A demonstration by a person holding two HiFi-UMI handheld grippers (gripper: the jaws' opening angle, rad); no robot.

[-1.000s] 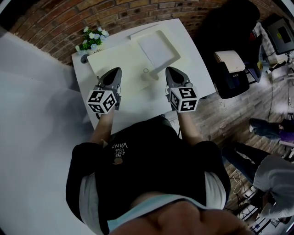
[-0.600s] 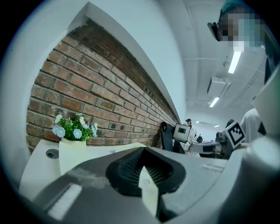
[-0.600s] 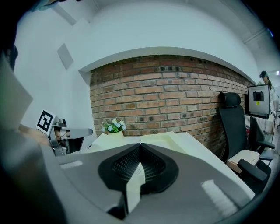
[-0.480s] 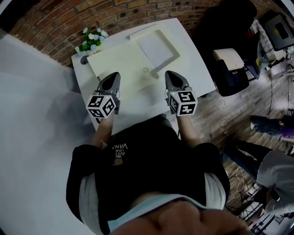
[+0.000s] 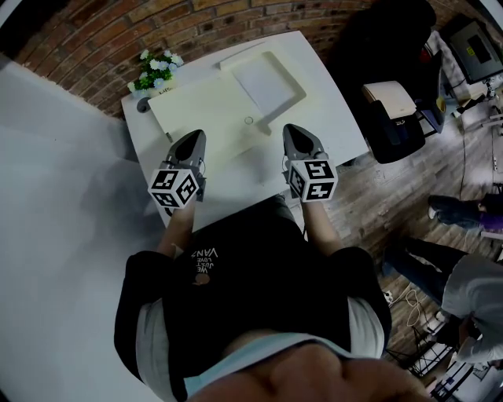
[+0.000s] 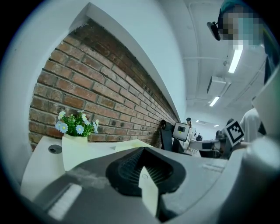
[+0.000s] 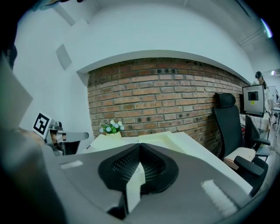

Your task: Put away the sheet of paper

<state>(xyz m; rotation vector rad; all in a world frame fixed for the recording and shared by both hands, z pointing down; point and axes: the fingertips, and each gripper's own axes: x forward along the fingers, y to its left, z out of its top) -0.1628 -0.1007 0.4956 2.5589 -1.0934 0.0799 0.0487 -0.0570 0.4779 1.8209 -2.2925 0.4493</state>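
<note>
Jaws of the left gripper (image 5: 192,136) and right gripper (image 5: 292,129) are pressed together, apparently empty. The sheet of paper (image 5: 266,81) lies in the tray (image 5: 289,72) beyond the right jaws — put away, I'd judge — with a cream sheet (image 5: 208,114) flat just ahead.

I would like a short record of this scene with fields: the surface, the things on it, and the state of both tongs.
surface: white table against a brick wall
paper: white sheet lying in a shallow cream tray, far side
beside tray: flat cream panel, on its left
far left corner: flowers
left gripper: tongs shut, nothing held, over the table's near part
right gripper: tongs shut, nothing held, level with the left one
</note>
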